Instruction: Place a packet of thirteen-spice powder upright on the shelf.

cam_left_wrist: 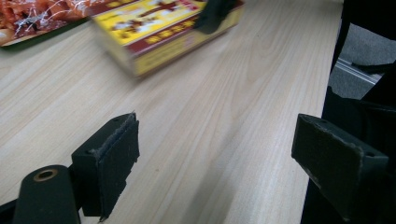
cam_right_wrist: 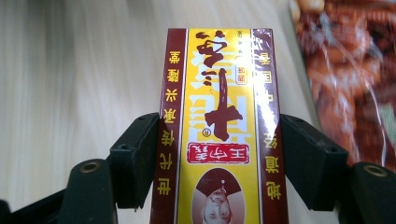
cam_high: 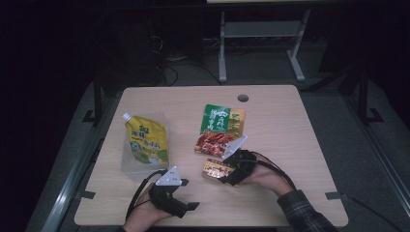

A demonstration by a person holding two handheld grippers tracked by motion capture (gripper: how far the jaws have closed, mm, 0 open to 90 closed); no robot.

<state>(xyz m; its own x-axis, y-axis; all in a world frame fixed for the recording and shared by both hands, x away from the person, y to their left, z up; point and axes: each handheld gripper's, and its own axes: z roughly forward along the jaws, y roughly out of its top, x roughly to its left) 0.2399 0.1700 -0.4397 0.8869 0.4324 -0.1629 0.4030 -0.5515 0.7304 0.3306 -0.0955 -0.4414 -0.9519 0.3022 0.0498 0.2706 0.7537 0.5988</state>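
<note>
Black pads of my right gripper (cam_right_wrist: 219, 163) clamped the yellow box (cam_right_wrist: 219, 116) by its long sides, its length running straight ahead over the desk (cam_right_wrist: 70, 70). Farther left, my left gripper (cam_left_wrist: 224, 158) sat with jaws apart, holding nothing.

yellow box (cam_right_wrist: 219, 130) bears chinese characters and an ® mark.

The flat red-and-yellow cardboard box (cam_right_wrist: 219, 130) at the centre of the frame is wrapped in glossy clear film that catches light along its edges. The black jaw pads (cam_right_wrist: 135, 158) beside it look matt and slightly rough, like foam rubber. The pale wood-grain table top (cam_left_wrist: 224, 121) is smooth with a soft sheen. At upper right, the red-brown plastic snack packet (cam_right_wrist: 350, 79) is shiny and crinkled.
</note>
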